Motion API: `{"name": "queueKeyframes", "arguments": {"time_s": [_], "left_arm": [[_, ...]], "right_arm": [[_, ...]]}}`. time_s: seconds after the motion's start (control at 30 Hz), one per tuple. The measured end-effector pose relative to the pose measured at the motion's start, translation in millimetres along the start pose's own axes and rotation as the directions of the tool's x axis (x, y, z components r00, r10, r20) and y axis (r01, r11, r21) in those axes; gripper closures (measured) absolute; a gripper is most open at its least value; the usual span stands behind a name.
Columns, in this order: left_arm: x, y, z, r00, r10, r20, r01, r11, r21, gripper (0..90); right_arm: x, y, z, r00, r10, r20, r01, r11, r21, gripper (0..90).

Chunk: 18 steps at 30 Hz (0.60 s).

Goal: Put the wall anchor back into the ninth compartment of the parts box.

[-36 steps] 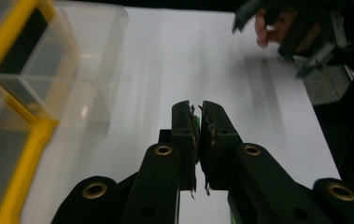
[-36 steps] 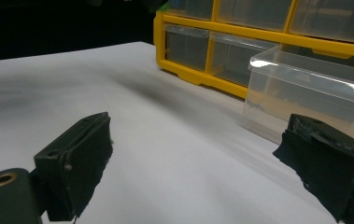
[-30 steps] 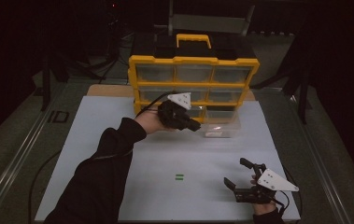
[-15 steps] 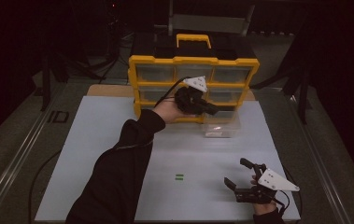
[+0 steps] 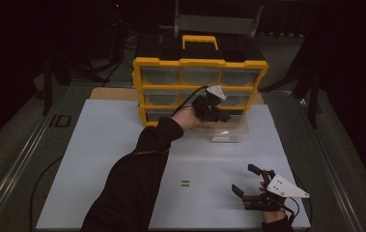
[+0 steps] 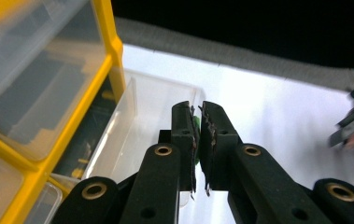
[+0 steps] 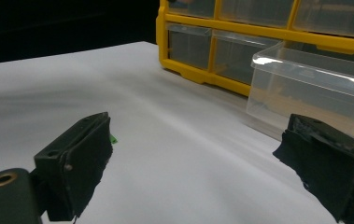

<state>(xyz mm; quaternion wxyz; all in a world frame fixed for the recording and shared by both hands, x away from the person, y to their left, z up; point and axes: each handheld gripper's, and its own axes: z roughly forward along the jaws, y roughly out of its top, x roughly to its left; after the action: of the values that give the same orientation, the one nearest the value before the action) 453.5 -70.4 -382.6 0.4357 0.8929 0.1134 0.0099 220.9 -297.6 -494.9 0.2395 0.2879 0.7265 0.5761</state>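
On the white mat [image 5: 98, 159] in a dark room, the left gripper [image 6: 196, 140], pinching what looks like a small green piece [image 6: 196, 122], has carried it rightward over the pulled-out clear drawer [image 5: 229, 131], ready to drop. The right gripper [image 5: 253, 186] rests spread.

The left arm, in a dark sleeve, reached forward and to the right across the worktop, its forearm stretched long and the hand wrapped around the left gripper [image 5: 213, 108], which pointed down and to the right. Its fingers [image 6: 184, 135] were pressed nearly together, with something small and green pinched between them. The right gripper [image 5: 248, 186] sat low at the near right edge, its fingers [image 7: 79, 161] spread wide apart, with a fingertip showing beneath its body.
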Motion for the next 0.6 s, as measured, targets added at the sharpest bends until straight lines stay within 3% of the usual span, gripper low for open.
{"name": "queueKeyframes", "arguments": {"time_s": [0.17, 0.37, 0.43, 0.6], "left_arm": [[4.9, -5.4, 16.1, 0.9989, -0.018, -0.042, 0.02, 0.9986, 0.048, 85.2], [10.3, -10.3, 24.4, 0.998, -0.043, -0.047, 0.046, 0.997, 0.063, 83.9], [11.1, -10.2, 23.6, 0.9979, -0.042, -0.049, 0.046, 0.9969, 0.064, 74.4], [11.1, -9.3, 18.8, 0.9971, -0.05, -0.056, 0.054, 0.9969, 0.058, 60.8]], "right_arm": [[-0.1, -0.4, 0.2, 1.0, 0.002, -0.005, -0.002, 1.0, 0.002, 8.2], [-0.4, -0.9, 0.3, 1.0, 0.004, -0.006, -0.004, 1.0, 0.003, 8.2], [-0.8, -1.1, 0.4, 1.0, 0.004, -0.006, -0.004, 1.0, 0.002, 8.2], [-0.7, -1.1, 0.2, 1.0, 0.006, -0.005, -0.006, 1.0, 0.001, 8.2]]}}
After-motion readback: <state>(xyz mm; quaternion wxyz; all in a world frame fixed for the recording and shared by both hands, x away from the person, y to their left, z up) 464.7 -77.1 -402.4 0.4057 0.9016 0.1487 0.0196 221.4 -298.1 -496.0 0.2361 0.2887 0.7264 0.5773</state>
